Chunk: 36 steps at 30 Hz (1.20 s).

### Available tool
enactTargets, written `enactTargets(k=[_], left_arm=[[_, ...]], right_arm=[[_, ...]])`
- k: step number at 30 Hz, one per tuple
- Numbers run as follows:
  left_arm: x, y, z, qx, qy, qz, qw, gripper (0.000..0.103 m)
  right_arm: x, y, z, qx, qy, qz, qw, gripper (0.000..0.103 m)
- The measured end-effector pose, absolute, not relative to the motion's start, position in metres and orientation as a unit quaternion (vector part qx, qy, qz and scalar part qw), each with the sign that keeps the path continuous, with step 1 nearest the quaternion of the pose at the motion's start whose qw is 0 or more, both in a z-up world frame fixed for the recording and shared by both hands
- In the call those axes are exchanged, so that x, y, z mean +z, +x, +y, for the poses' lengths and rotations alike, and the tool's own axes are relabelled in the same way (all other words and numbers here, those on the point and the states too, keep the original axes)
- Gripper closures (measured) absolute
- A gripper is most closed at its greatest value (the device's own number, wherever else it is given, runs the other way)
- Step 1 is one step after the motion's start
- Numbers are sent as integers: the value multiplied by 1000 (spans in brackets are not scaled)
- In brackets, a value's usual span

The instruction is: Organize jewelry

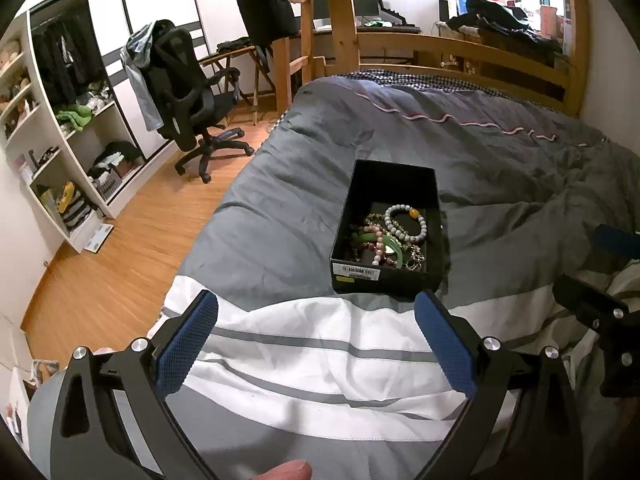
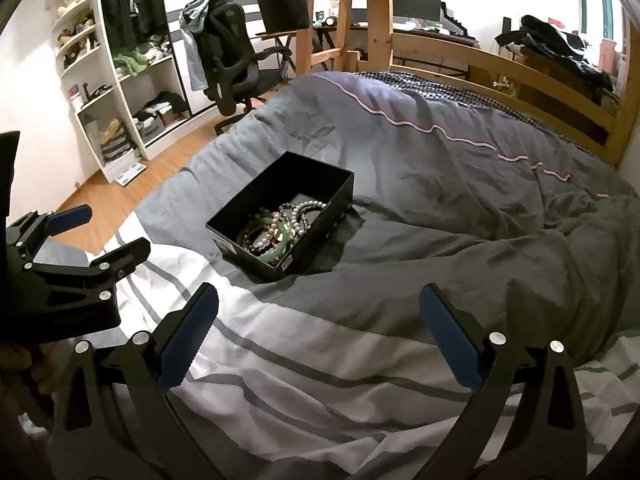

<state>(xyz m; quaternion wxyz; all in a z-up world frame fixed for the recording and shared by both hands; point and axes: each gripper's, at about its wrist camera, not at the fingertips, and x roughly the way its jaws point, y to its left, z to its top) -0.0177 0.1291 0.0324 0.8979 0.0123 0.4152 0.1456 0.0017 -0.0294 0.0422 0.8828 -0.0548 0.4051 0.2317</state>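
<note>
A black open box (image 1: 394, 178) (image 2: 332, 184) rests on the grey duvet in the middle of the bed. Inside lies a tangle of jewelry (image 1: 390, 236) (image 2: 280, 226): a white bead bracelet with an amber bead, pink beads, a green bangle and gold pieces. My left gripper (image 1: 316, 312) hovers open just short of the box's near end, blue pads wide apart with nothing between them. My right gripper (image 2: 318, 304) is open too, held lower right of the box over the duvet. The left gripper (image 2: 96, 236) also shows at the left edge of the right wrist view.
The duvet (image 1: 320, 360) (image 2: 440, 160) is grey with a white striped band near me, rumpled at the right. A wooden bed frame (image 1: 460, 46) closes the far end. Left of the bed are wood floor, an office chair (image 1: 188, 92) and open white shelves (image 1: 72, 152).
</note>
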Motion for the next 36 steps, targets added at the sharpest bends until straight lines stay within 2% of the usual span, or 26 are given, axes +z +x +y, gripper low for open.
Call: enactTargets(k=[36], left_arm=[[30,-21,129,138,-14,421,896,6]], right_arm=[[45,-3,-28,240,-46,401,883,4]])
